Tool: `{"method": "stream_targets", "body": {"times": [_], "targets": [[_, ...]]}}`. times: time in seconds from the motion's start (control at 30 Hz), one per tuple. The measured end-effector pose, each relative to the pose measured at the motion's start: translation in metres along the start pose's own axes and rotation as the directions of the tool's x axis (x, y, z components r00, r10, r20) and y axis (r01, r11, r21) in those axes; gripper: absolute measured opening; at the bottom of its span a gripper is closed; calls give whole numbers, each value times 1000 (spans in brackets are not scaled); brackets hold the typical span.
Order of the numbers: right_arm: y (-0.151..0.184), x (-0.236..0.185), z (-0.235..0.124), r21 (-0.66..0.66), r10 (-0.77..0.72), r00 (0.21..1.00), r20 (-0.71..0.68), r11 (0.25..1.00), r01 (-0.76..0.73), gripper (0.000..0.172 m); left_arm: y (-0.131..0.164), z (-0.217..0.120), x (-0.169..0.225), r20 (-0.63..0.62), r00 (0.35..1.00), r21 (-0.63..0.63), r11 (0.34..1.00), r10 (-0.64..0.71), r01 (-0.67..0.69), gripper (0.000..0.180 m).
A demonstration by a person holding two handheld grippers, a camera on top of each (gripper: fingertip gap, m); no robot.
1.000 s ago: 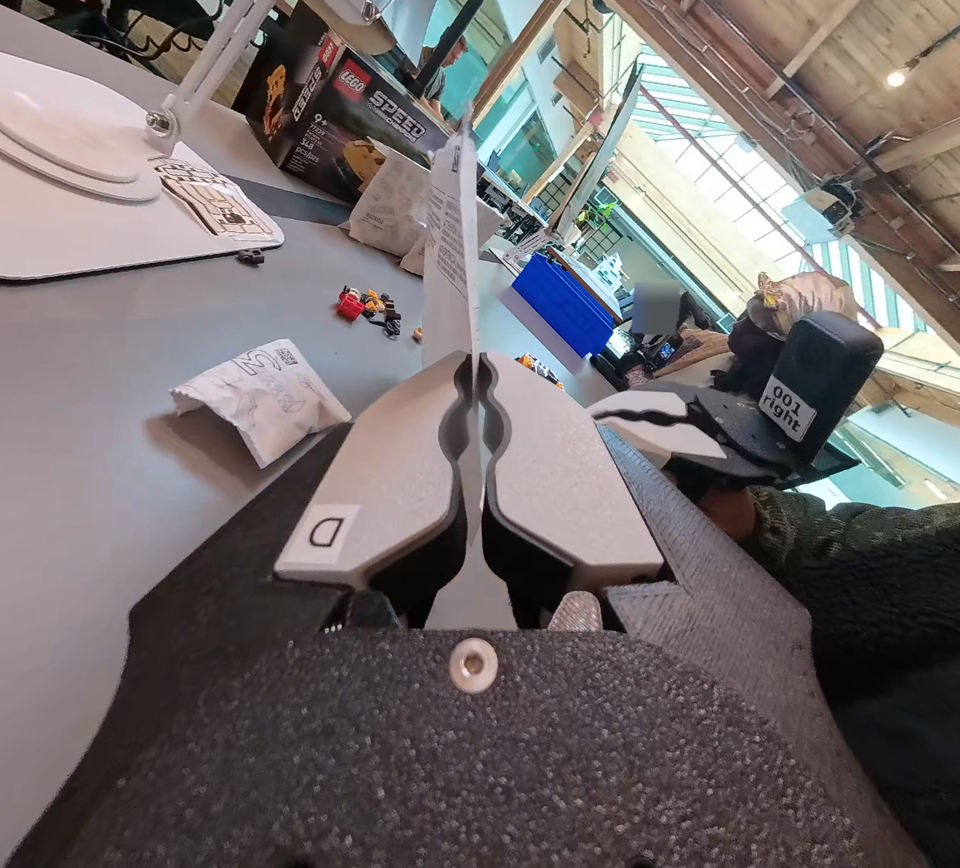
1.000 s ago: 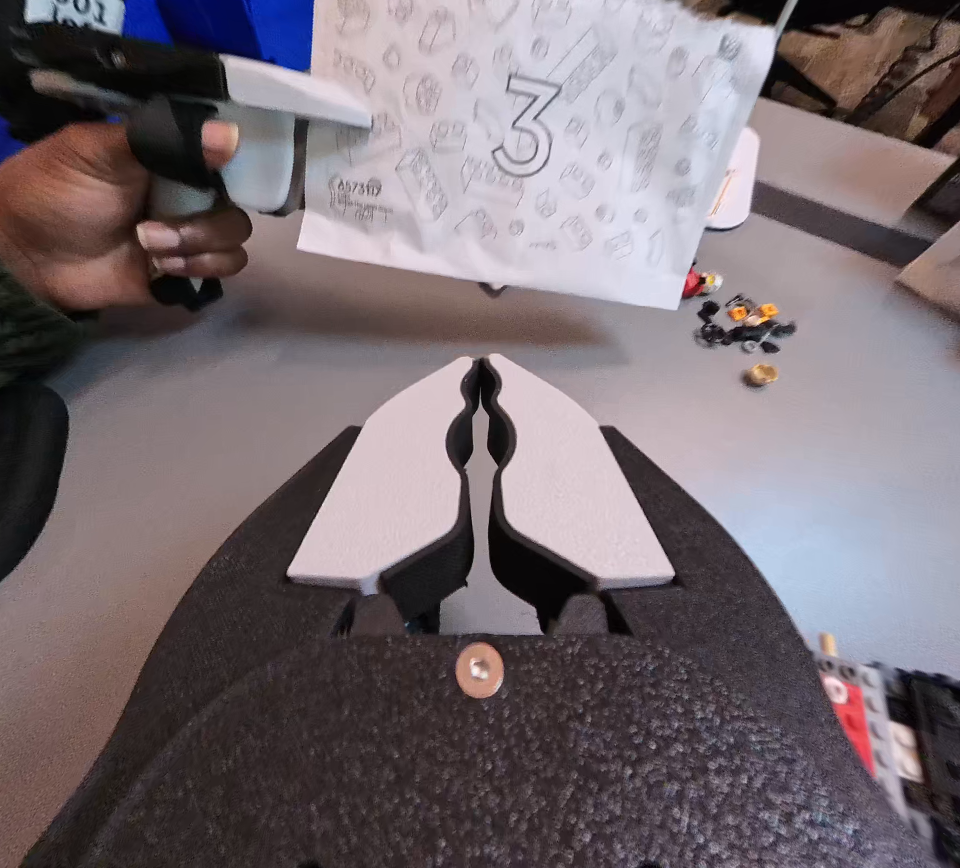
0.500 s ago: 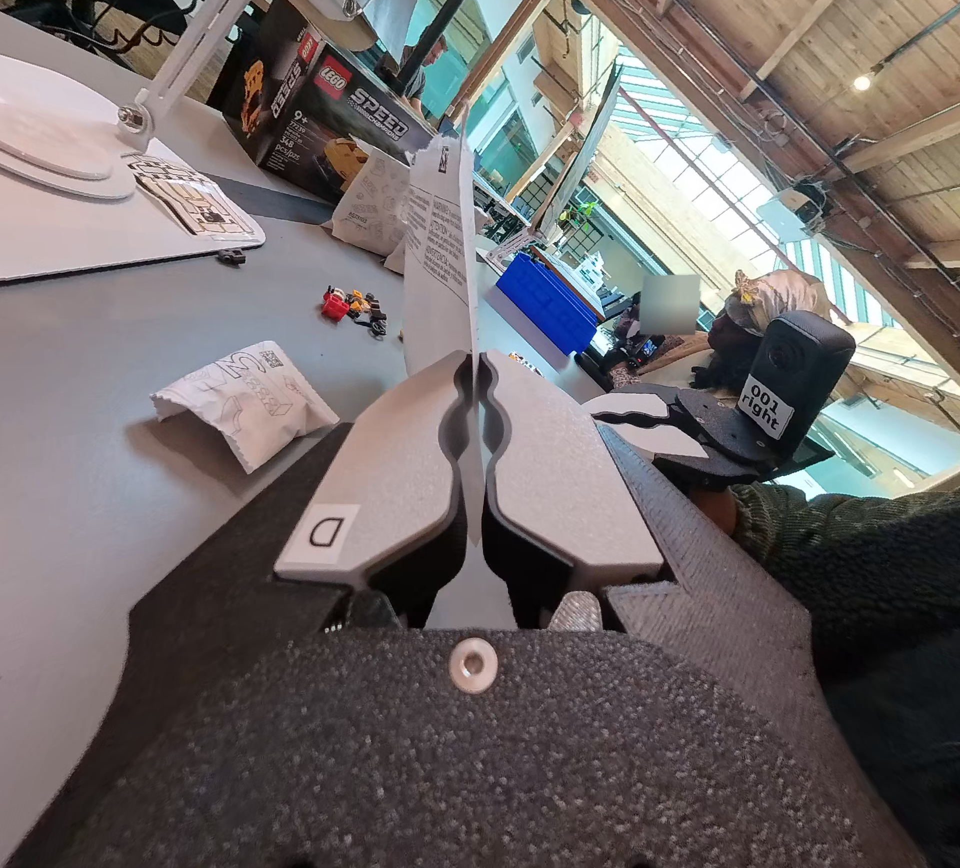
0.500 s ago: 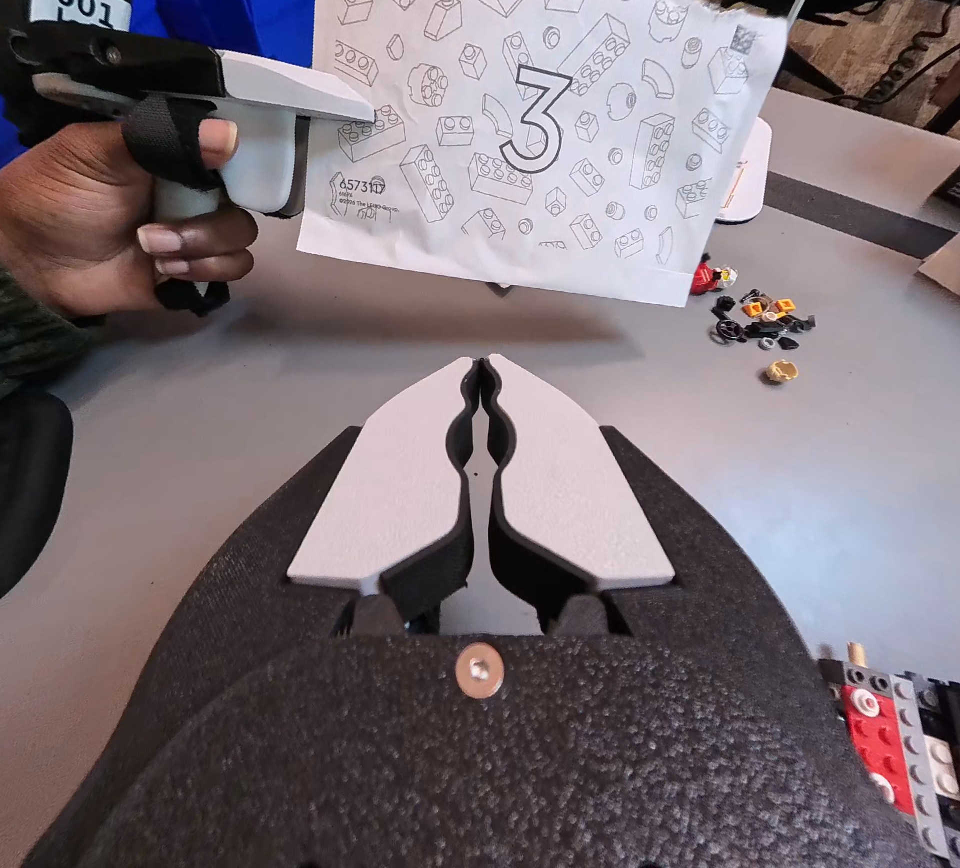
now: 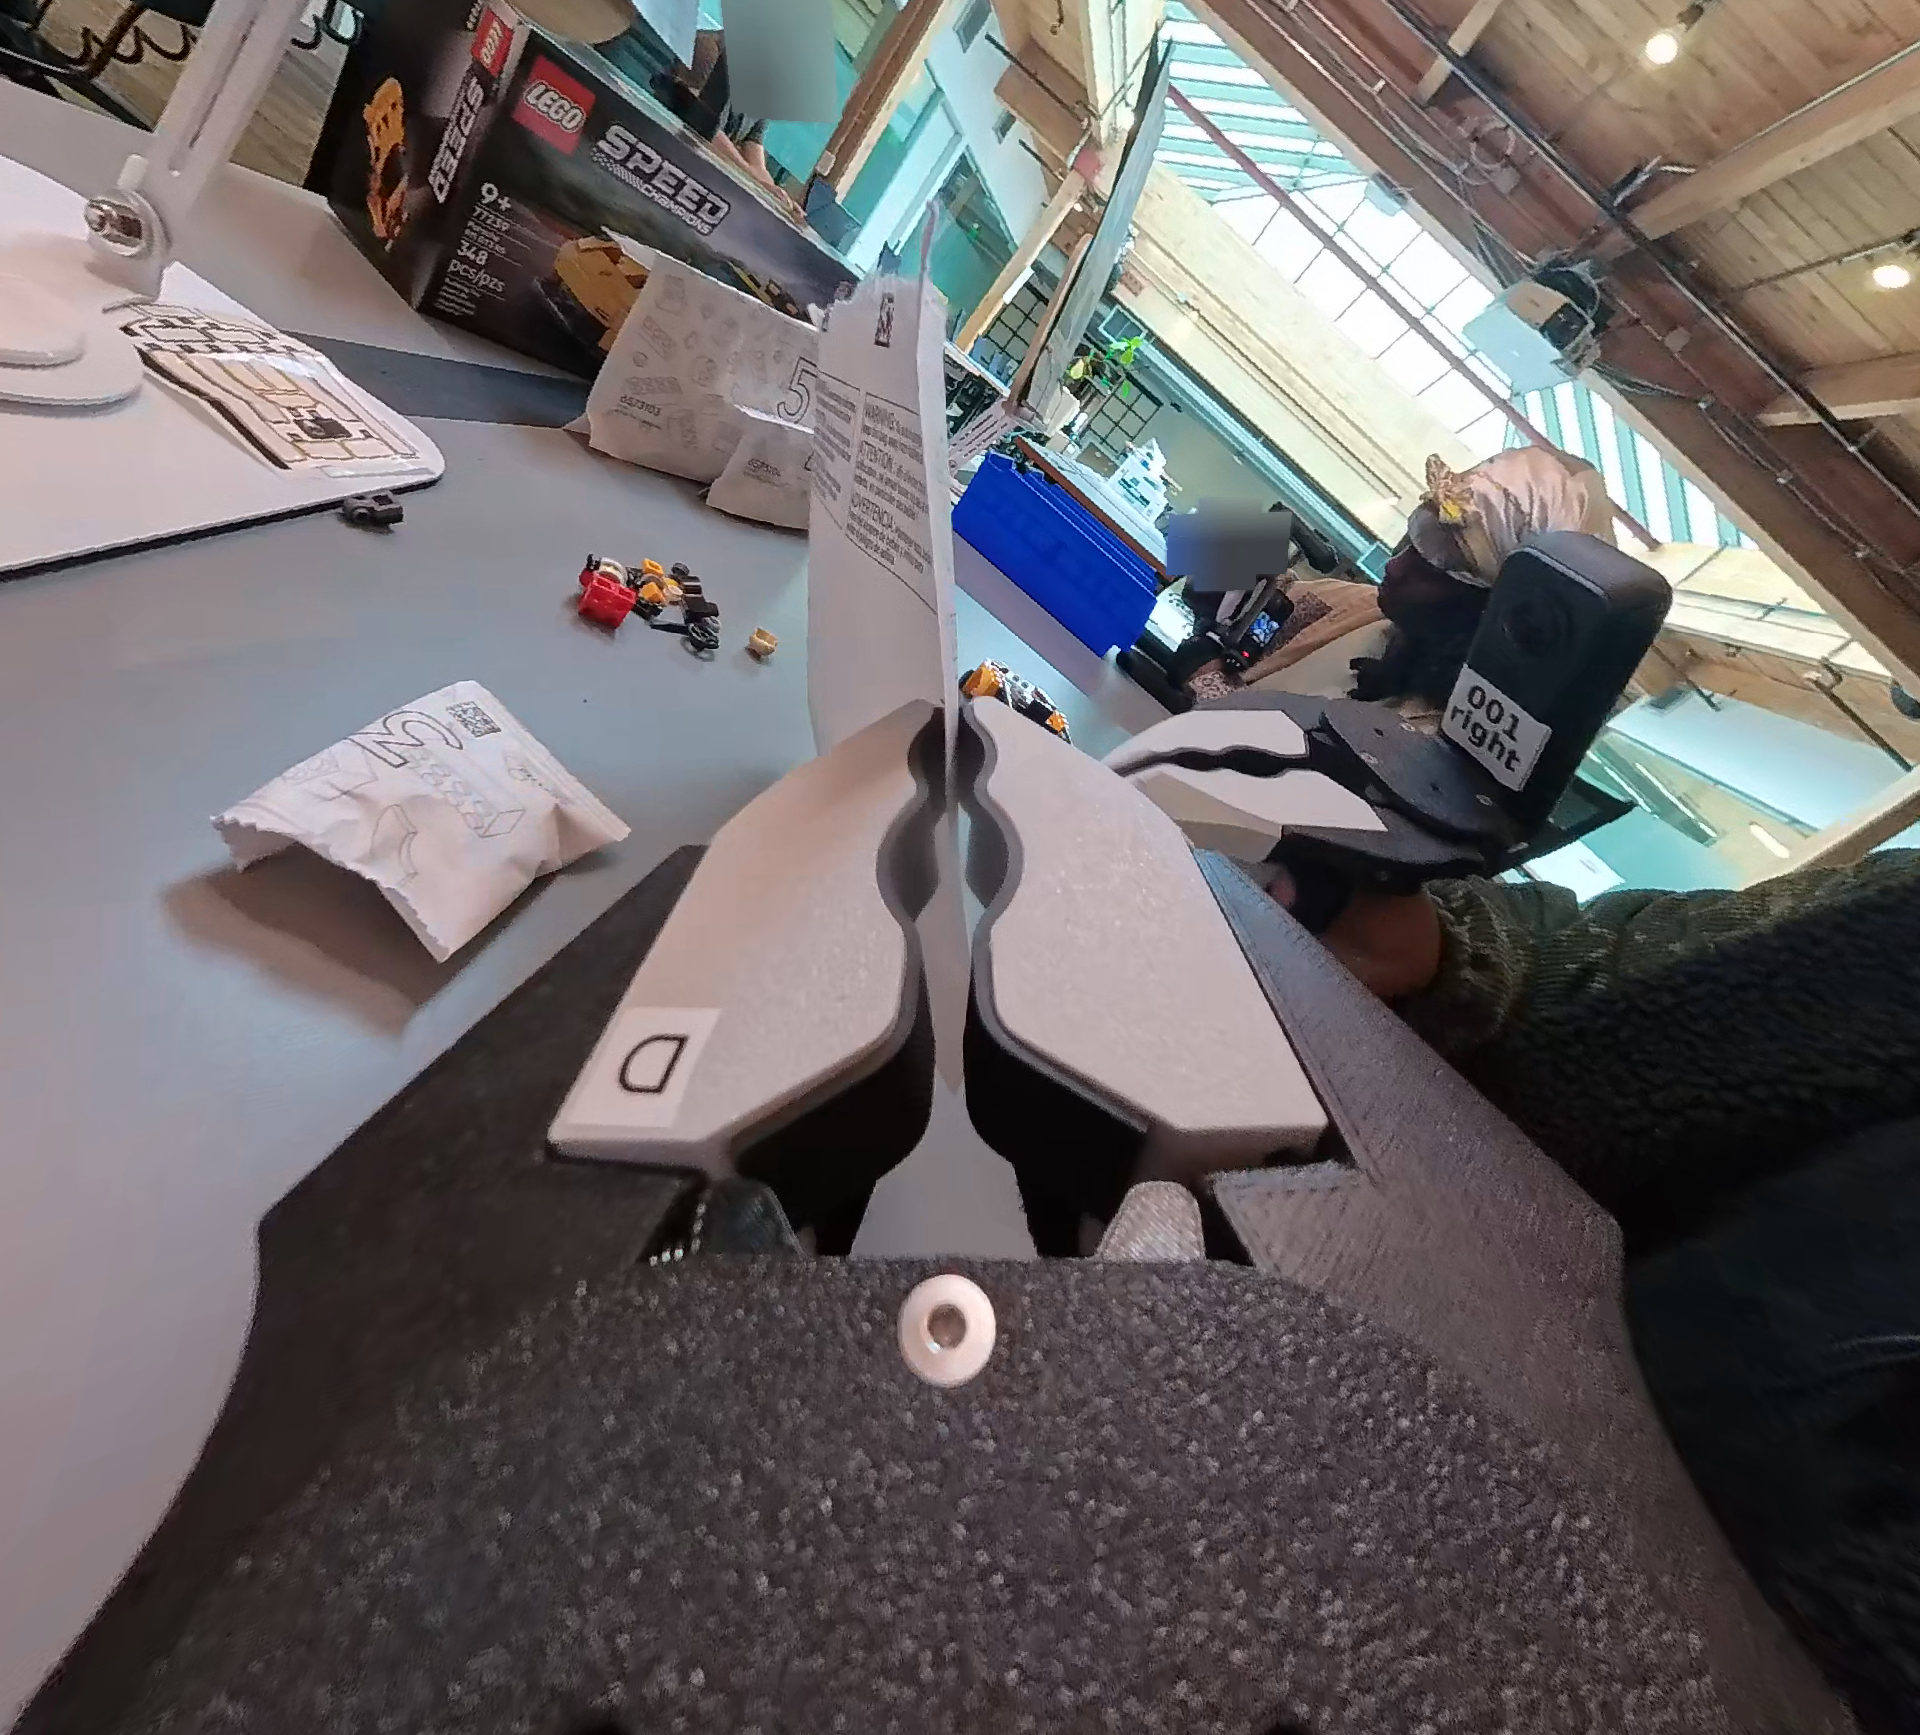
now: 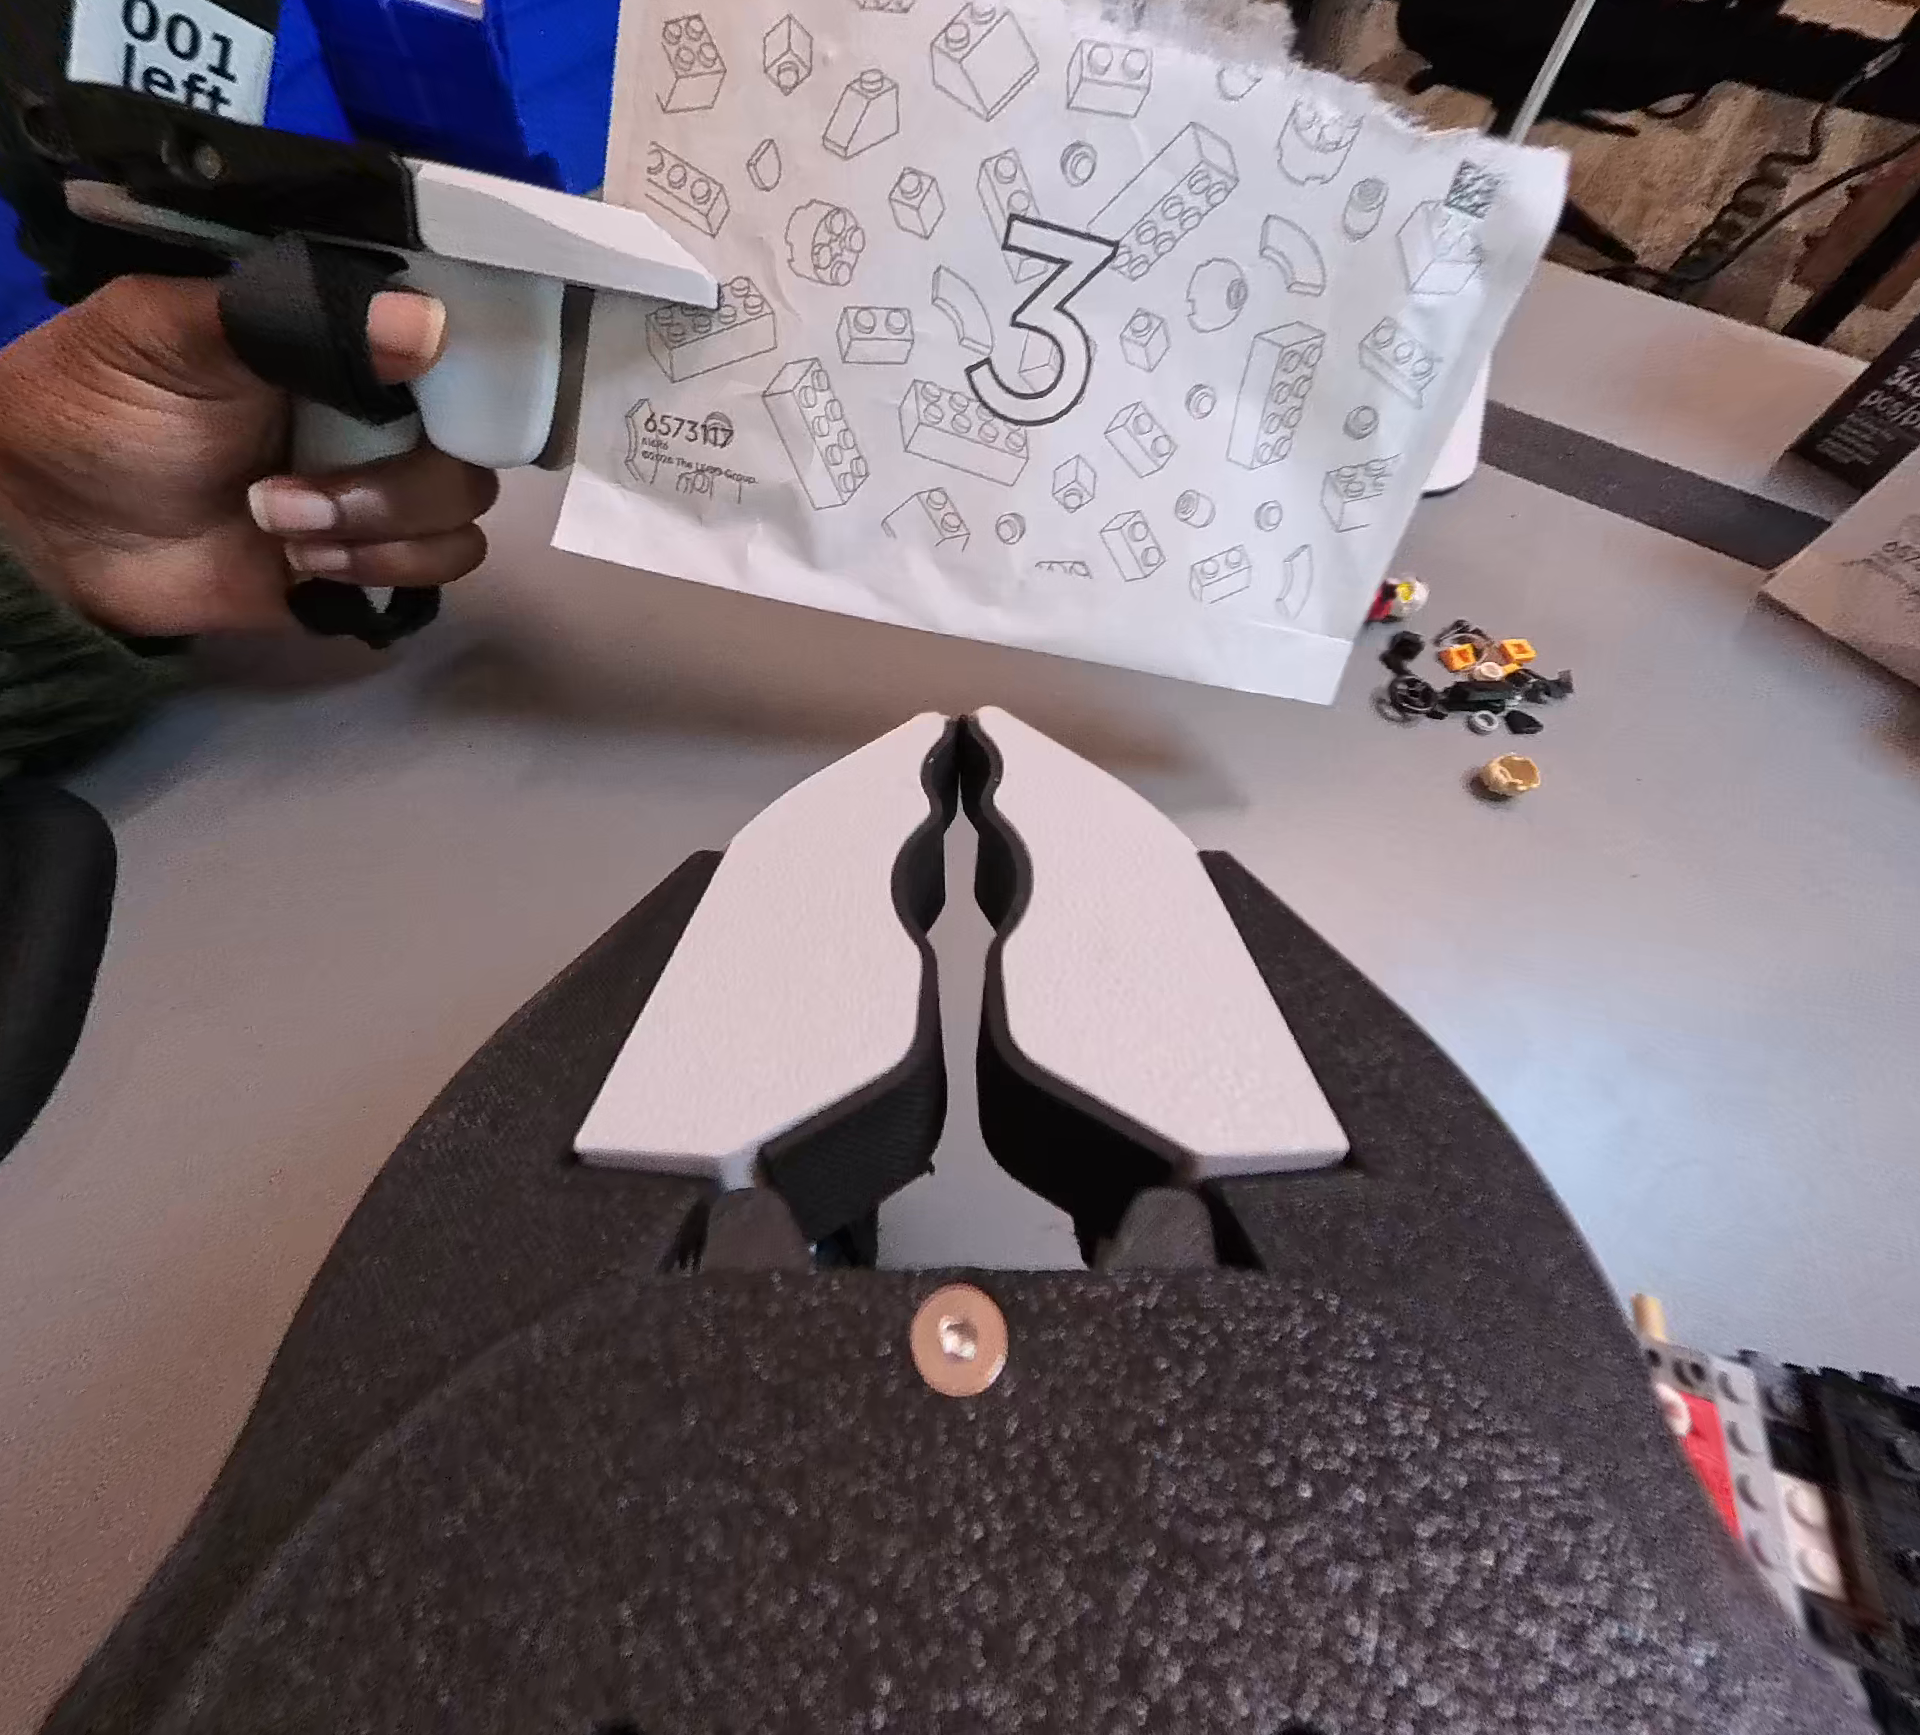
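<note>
The left claw (image 5: 954, 729) pinches a torn-topped white paper bag printed with brick outlines (image 6: 1039, 314) by its side edge, holding it clear above the grey counter (image 6: 416, 854). Below the bag, bare counter lies open. The right claw (image 6: 958, 724), level, is pressed together on nothing, just short of the bag's lower edge.

Bare tabletop (image 6: 520, 854) under paper bag (image 6: 1039, 314)

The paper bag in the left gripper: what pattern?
White with outlined brick drawings, clearest in the right wrist view.
</note>
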State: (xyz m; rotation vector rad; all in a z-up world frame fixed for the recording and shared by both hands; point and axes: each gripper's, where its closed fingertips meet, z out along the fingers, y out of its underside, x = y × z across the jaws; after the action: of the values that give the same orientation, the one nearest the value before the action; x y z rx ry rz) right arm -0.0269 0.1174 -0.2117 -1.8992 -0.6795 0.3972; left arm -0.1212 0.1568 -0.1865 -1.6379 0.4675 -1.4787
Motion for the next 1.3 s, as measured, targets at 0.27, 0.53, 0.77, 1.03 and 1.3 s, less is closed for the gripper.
{"method": "stream_targets", "body": {"times": [0.27,0.53,0.77,1.03,1.3], "targets": [[-1,8,-1,8,3,1000,-15,1000,-3,0,1,-5,2,-13,1000,-4,1000,5,-5,0],[-3,-4,-3,17,-22,1000,8,1000,22,0,3,-9,5,-33,999,-8,1000,26,-26,0],[-35,-49,-18,75,-68,989,134,995,59,0,7,-9,3,-38,998,-25,998,54,-54,0],[-76,-150,-44,132,-220,914,341,974,185,0,12,-8,-6,12,994,-49,993,105,-104,0],[-81,-221,-54,152,-303,842,447,953,262,0,18,-6,-9,44,987,-83,985,156,-152,0]]}}
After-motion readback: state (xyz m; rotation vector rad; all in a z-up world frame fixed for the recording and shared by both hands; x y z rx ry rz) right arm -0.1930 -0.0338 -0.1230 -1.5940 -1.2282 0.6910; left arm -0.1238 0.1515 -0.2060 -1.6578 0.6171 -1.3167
